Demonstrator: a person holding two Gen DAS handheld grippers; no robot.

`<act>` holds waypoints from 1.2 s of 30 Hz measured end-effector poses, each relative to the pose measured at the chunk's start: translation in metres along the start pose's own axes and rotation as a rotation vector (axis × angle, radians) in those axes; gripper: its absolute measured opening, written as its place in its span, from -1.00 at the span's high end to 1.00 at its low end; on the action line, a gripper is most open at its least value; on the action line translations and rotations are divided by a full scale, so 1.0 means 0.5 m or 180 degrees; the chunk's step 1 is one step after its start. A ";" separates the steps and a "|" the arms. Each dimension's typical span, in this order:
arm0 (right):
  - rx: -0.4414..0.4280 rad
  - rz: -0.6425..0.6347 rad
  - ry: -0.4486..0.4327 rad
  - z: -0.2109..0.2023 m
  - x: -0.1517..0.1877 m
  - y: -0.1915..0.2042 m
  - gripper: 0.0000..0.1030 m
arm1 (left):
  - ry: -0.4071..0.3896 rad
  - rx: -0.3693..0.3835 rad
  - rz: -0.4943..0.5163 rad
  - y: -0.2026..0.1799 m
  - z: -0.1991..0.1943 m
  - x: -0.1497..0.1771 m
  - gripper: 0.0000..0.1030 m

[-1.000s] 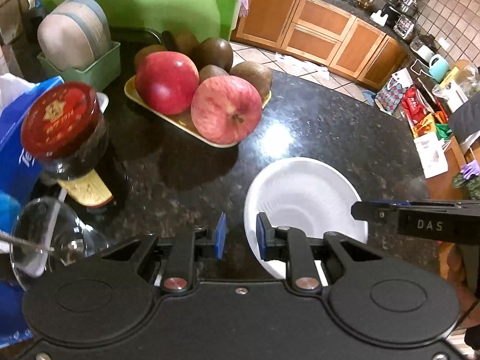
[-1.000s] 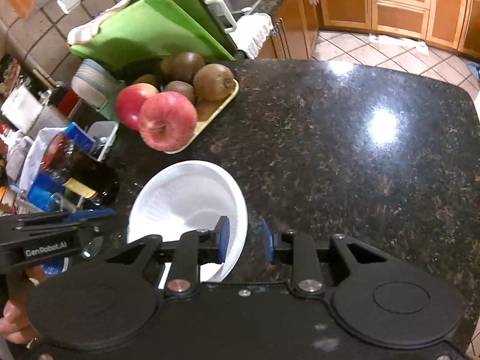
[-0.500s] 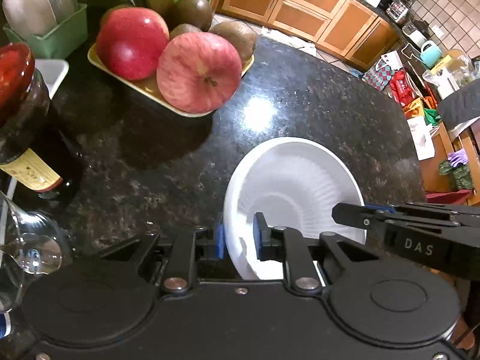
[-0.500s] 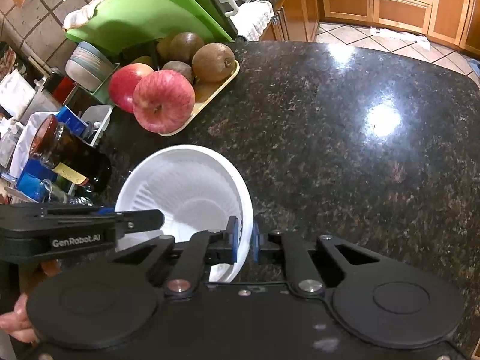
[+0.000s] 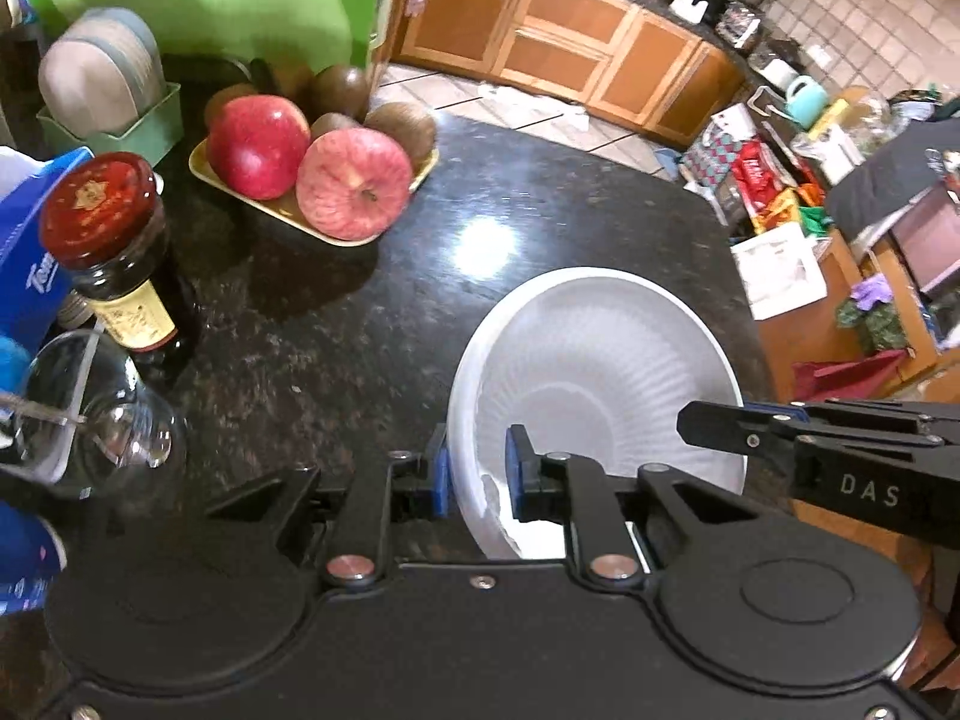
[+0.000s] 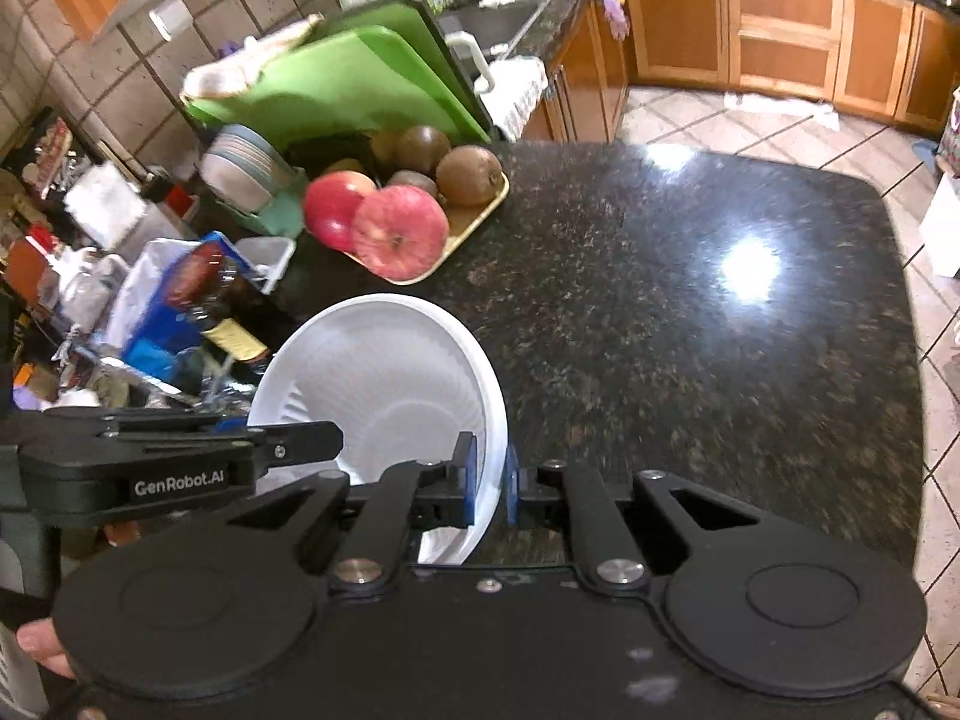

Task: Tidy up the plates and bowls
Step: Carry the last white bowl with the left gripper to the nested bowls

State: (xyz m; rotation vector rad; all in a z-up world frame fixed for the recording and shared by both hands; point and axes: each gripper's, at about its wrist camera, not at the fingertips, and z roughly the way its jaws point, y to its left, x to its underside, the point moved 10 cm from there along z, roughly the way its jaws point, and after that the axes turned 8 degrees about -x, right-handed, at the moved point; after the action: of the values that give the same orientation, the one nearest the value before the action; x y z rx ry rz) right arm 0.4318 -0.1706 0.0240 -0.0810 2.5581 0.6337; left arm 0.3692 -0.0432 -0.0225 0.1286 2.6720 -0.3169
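Left wrist view shows the white bowl [image 5: 600, 372] low over the black counter [image 5: 540, 210], its rim caught on the near-left side between the left gripper's [image 5: 477, 471] blue pads. The gap there looks wider than the rim is thick, so whether the pads press on the rim I cannot tell. The bowl seems to be several thin bowls nested together, with a chipped or torn inner edge near the pads. In the right wrist view the right gripper [image 6: 487, 483] has its pads nearly together on the bowl's near-right rim, one pad inside, one outside; that grip looks firm. Whether the bowl rests on the counter or hangs just off it is hard to say.

My guess is that the step is to part or carry the nested bowls with both tongs at once. To do it well, hold each rim section deep in the pads, keep both tongs level, and pull evenly so that the thin rim does not buckle or slip.

Beyond the bowl, well apart, sits a tray [image 5: 336, 234] of apples [image 5: 351, 183] and kiwis. A red-lidded jar [image 5: 114, 252] and a glass [image 5: 96, 414] stand to the left, near enough for a wide swing of the left arm to clip them. Stacked plates [image 5: 102, 81] stand in a green rack at the back, a likely home for the crockery.
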 end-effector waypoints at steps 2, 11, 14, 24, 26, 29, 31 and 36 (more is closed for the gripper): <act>-0.0004 0.0015 -0.0067 -0.042 0.022 0.014 0.77 | -0.0013 0.0061 0.0058 -0.012 -0.028 0.014 0.54; 0.0143 0.0060 -0.0300 -0.179 0.157 0.060 0.75 | -0.0106 0.0163 0.0408 -0.069 -0.113 0.105 0.54; 0.0229 0.0130 -0.0365 -0.214 0.216 0.062 0.75 | -0.0087 0.0162 0.0557 -0.090 -0.126 0.146 0.54; 0.0417 0.0343 -0.0355 -0.280 0.389 0.038 0.73 | 0.0045 0.0243 0.0965 -0.165 -0.155 0.264 0.54; 0.0409 0.0366 -0.0314 -0.281 0.404 0.032 0.72 | 0.0078 0.0258 0.0985 -0.178 -0.155 0.282 0.54; 0.0368 0.0362 -0.0240 -0.284 0.430 0.018 0.72 | 0.0132 0.0254 0.0992 -0.191 -0.152 0.307 0.54; 0.0330 0.0376 -0.0178 -0.289 0.443 0.006 0.72 | 0.0199 0.0243 0.0978 -0.197 -0.147 0.326 0.54; 0.0205 0.0381 -0.0005 -0.280 0.468 -0.016 0.72 | 0.0365 0.0163 0.0905 -0.204 -0.124 0.360 0.54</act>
State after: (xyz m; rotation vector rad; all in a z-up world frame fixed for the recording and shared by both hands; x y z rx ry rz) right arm 0.1651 -0.2268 0.0150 0.0955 2.5940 0.5946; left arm 0.1675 -0.1199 -0.0270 0.5515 2.7102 -0.2937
